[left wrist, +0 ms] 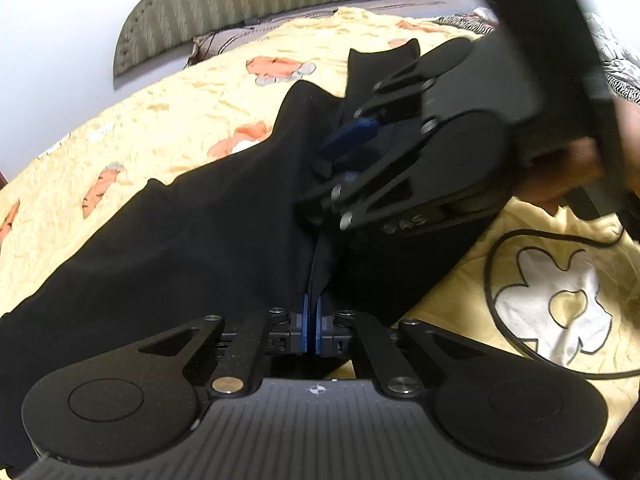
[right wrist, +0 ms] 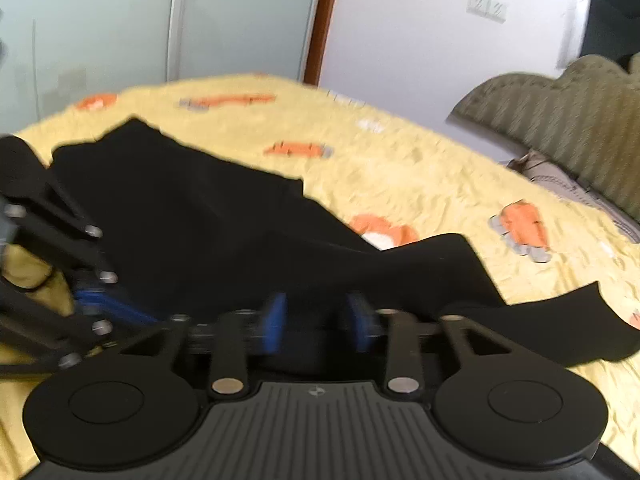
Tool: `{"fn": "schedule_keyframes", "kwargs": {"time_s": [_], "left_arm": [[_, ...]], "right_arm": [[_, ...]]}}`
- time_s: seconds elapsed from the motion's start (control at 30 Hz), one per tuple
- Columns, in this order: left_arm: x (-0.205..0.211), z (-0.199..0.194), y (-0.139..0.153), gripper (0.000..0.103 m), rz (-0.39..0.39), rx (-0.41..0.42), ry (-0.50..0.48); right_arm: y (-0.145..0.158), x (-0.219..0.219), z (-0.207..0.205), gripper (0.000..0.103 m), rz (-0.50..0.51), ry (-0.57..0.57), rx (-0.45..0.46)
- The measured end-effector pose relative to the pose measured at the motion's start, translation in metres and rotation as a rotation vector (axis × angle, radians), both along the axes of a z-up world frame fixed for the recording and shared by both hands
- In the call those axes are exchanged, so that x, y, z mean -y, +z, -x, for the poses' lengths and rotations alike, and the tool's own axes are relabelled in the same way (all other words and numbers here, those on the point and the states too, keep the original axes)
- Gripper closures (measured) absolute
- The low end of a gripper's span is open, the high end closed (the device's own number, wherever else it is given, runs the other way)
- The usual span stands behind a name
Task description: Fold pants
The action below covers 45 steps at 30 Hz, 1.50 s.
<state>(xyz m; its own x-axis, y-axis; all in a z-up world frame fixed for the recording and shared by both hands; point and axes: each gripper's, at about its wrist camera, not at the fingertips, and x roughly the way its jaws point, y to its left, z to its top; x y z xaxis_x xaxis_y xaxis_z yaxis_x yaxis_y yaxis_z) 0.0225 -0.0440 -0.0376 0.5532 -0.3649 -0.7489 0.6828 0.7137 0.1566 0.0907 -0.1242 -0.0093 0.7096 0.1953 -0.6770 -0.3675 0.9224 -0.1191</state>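
Observation:
Black pants (left wrist: 192,232) lie spread on a yellow bedspread (left wrist: 132,128). My left gripper (left wrist: 313,324) is shut on a raised fold of the pants near their edge. My right gripper (left wrist: 340,156) reaches in from the right just beyond it, its blue pads apart over the same fold. In the right wrist view the pants (right wrist: 208,220) stretch away to the left, my right gripper (right wrist: 320,320) is open with cloth between its pads, and the left gripper (right wrist: 92,300) shows at the left edge, pinching the cloth.
The bedspread (right wrist: 420,184) has orange prints and a white flower patch (left wrist: 560,304). A black cable (left wrist: 504,320) loops on it at the right. A green headboard (left wrist: 240,4) stands at the back wall; it also shows in the right wrist view (right wrist: 568,120).

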Motion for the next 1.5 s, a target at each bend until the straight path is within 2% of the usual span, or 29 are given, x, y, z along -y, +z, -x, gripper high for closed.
{"fn": "schedule_keyframes", "kwargs": {"time_s": [0.07, 0.13, 0.33, 0.43, 0.53, 0.57, 0.6, 0.67, 0.73, 0.8, 0.83, 0.9, 0.97, 1.07, 1.17, 1.3, 1.37, 1.43, 1.47, 1.5], "left_arm": [[-0.004, 0.004, 0.001, 0.101, 0.011, -0.001, -0.010], [-0.007, 0.008, 0.000, 0.101, 0.019, -0.011, -0.031], [-0.002, 0.017, -0.012, 0.101, -0.020, 0.003, -0.079], [-0.005, 0.013, -0.011, 0.101, 0.004, -0.016, -0.062], [-0.006, 0.015, -0.012, 0.101, 0.006, -0.008, -0.053], [-0.004, 0.016, -0.012, 0.101, 0.002, -0.003, -0.049], [-0.005, 0.017, -0.012, 0.101, 0.000, 0.001, -0.046], [-0.006, 0.018, -0.010, 0.101, 0.006, 0.010, -0.041], [-0.010, 0.018, -0.008, 0.101, 0.020, 0.009, -0.031], [-0.012, 0.020, -0.007, 0.100, 0.029, 0.007, -0.030], [-0.013, 0.021, -0.007, 0.100, 0.028, 0.009, -0.031], [-0.011, 0.021, -0.010, 0.100, 0.025, 0.008, -0.026], [-0.010, 0.020, -0.013, 0.099, 0.023, 0.007, -0.016], [-0.010, 0.020, -0.012, 0.097, 0.038, 0.001, -0.004], [-0.012, 0.018, -0.012, 0.088, 0.054, -0.008, 0.008], [-0.012, 0.018, -0.013, 0.088, 0.058, -0.007, 0.016], [-0.011, 0.019, -0.013, 0.088, 0.054, 0.000, 0.007], [-0.010, 0.019, -0.014, 0.088, 0.050, 0.005, -0.004], [-0.010, 0.019, -0.014, 0.088, 0.050, 0.006, -0.006], [-0.011, 0.019, -0.015, 0.088, 0.052, 0.006, -0.007]], "right_arm": [[-0.004, 0.000, 0.000, 0.056, 0.054, 0.022, -0.068], [-0.005, 0.002, 0.015, 0.056, 0.124, 0.074, -0.097], [0.006, 0.014, 0.058, 0.052, 0.167, 0.143, -0.182], [0.011, 0.021, 0.067, 0.049, 0.189, 0.088, -0.139], [0.026, 0.030, 0.059, 0.049, 0.091, -0.015, -0.041], [0.030, 0.030, 0.053, 0.049, 0.053, -0.029, -0.018], [0.032, 0.027, 0.047, 0.049, 0.057, -0.026, 0.000], [0.029, 0.013, 0.041, 0.049, 0.148, 0.045, 0.002], [0.024, 0.006, 0.041, 0.049, 0.227, 0.177, -0.010], [0.022, 0.012, 0.042, 0.049, 0.318, 0.283, -0.005], [0.022, 0.020, 0.041, 0.049, 0.355, 0.301, 0.012], [0.027, 0.046, 0.027, 0.049, 0.367, 0.224, 0.029], [0.034, 0.086, -0.002, 0.049, 0.294, 0.045, 0.018], [0.040, 0.153, -0.052, 0.049, 0.182, -0.266, 0.049], [0.034, 0.208, -0.100, 0.049, 0.033, -0.482, 0.018], [0.011, 0.249, -0.139, 0.050, -0.152, -0.644, -0.088], [0.000, 0.252, -0.148, 0.050, -0.186, -0.695, -0.119], [-0.007, 0.253, -0.153, 0.051, -0.175, -0.730, -0.136], [-0.010, 0.254, -0.158, 0.058, -0.156, -0.738, -0.146], [-0.013, 0.254, -0.160, 0.076, -0.133, -0.746, -0.158]]}}
